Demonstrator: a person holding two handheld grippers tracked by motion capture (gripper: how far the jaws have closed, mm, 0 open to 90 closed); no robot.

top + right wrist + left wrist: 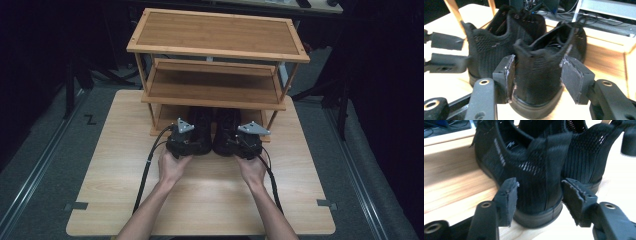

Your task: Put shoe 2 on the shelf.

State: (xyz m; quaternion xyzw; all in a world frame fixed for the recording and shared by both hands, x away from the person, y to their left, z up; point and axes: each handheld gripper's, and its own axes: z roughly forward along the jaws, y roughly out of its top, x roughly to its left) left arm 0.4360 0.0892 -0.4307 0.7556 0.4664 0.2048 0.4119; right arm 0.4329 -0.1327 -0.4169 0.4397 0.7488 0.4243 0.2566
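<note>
- Shoes stood side by side on the table [115, 200], toes pushed in under the lowest shelf of the bamboo rack [215, 90], heels toward me.
- My left gripper [539, 195] sat at the heel of the left shoe [534, 170]; the heel lay between my pads, with a slim gap showing on each side, so I pressed on nothing there.
- My right gripper [537, 77] straddled the heel of the right shoe [541, 70]; my left-hand pad [507, 75] touched the suede, the other stood just clear of it. Half open, then, with no firm hold.
- The two heels were nearly touching, leaving my inner fingers little room between them.
- Outward of each shoe the tabletop lay bare to the rack's legs, and behind my hands it ran free to the near edge.
</note>
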